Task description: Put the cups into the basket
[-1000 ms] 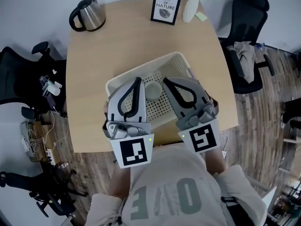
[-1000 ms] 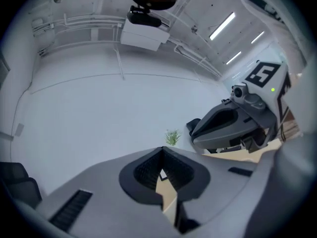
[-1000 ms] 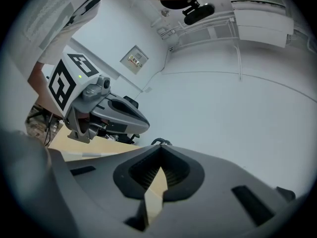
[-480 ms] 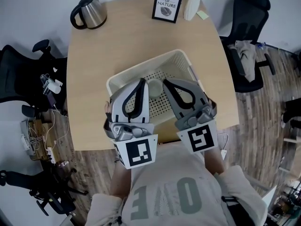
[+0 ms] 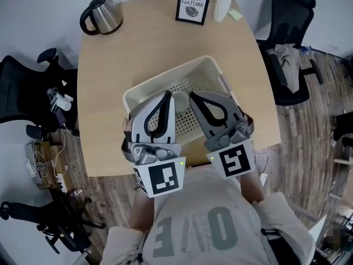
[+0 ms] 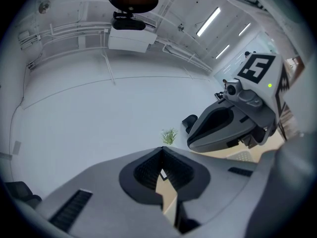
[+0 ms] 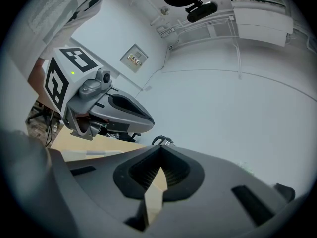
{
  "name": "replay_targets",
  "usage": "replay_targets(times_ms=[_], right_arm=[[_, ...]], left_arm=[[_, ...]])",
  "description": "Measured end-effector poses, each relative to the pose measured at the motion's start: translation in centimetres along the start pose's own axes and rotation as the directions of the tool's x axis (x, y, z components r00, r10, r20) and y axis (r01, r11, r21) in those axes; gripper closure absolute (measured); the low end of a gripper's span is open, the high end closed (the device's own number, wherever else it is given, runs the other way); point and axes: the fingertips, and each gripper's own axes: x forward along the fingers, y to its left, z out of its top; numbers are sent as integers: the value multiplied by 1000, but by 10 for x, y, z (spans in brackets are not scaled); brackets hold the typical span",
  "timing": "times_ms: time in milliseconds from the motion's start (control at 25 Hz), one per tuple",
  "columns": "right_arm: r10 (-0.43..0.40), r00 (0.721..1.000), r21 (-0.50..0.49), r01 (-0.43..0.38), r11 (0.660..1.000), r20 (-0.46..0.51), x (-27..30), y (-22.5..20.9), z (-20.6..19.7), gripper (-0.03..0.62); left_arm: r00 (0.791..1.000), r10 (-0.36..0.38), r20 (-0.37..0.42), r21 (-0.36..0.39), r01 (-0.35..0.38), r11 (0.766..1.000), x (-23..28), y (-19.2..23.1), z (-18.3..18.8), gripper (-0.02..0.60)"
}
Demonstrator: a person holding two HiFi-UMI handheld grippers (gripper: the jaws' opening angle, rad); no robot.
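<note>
The left gripper (image 5: 167,95) has edged inward toward the right gripper (image 5: 193,95) over the last second, so the two tips now flank the small pale grey cup (image 5: 180,99) more closely. That cup is inside the white perforated plastic basket (image 5: 165,77), roughly at its middle and seemingly on the floor of it, though the grippers cover much of the inside. The basket stands on the light wooden desk (image 5: 105,93), toward its near edge. Each gripper view shows its jaws closed tip to tip with nothing between them. A steel kettle with a black handle (image 5: 102,16) sits at the far left corner. A black-framed print (image 5: 193,5) and a white vase with a green plant (image 5: 222,6) stand along the far edge.
</note>
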Motion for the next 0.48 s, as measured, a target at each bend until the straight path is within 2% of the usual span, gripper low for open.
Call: replay_targets(times_ms=[360, 480], right_arm=[[-3, 1000, 4, 3, 1000, -11, -2, -5, -8, 595], [6, 1000, 6, -6, 1000, -15, -2, -5, -11, 595]], left_arm=[[999, 29, -42, 20, -28, 999, 0, 13, -11, 572], [995, 29, -92, 30, -27, 999, -1, 15, -16, 572]])
